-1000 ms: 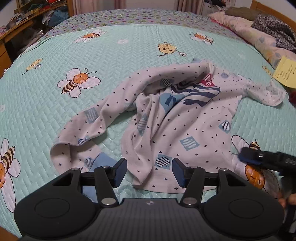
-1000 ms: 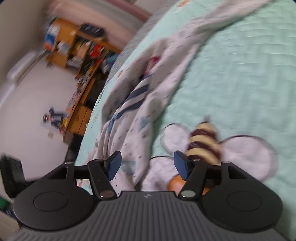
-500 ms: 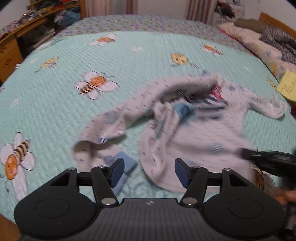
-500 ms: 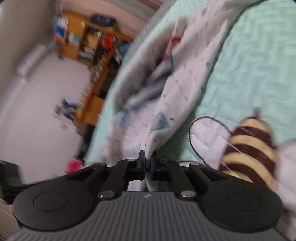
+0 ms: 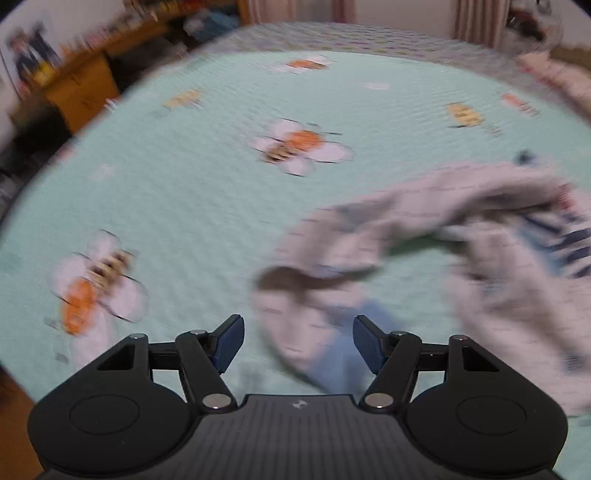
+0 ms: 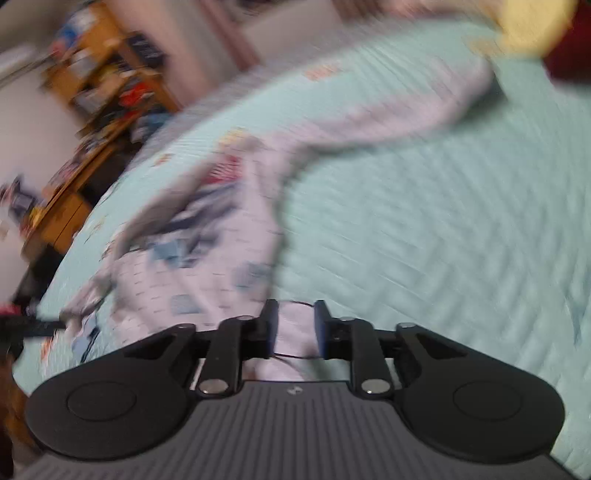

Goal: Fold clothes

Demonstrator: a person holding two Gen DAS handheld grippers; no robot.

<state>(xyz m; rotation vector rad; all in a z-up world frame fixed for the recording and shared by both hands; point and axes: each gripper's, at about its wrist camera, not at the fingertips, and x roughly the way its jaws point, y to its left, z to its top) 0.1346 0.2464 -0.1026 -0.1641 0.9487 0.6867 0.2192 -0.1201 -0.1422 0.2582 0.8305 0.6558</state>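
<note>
A white long-sleeved shirt (image 5: 498, 288) with small dark specks and a blue striped print lies crumpled on the mint bee-print bedspread (image 5: 184, 203). Its near sleeve ends in a light blue cuff (image 5: 340, 354). That cuff lies just beyond my left gripper (image 5: 297, 343), which is open and hovers over it. In the right wrist view the shirt (image 6: 207, 266) runs from the far right down to my right gripper (image 6: 295, 328). Its jaws are opening, a narrow gap apart. White cloth shows in the gap; the blur hides whether it is the shirt's hem or a bee print.
Cluttered wooden shelves (image 5: 81, 88) stand beyond the bed's left edge and also show in the right wrist view as blurred shelves (image 6: 103, 74). Pillows (image 5: 554, 74) lie at the far right. A yellow object (image 6: 532, 26) is at the top right. Bare bedspread (image 6: 424, 221) spreads to the right of the shirt.
The left view has swung left, so the shirt now sits at the right and the cuff between the fingers. The right gripper shut at the hem, then parted its jaws and rose.
</note>
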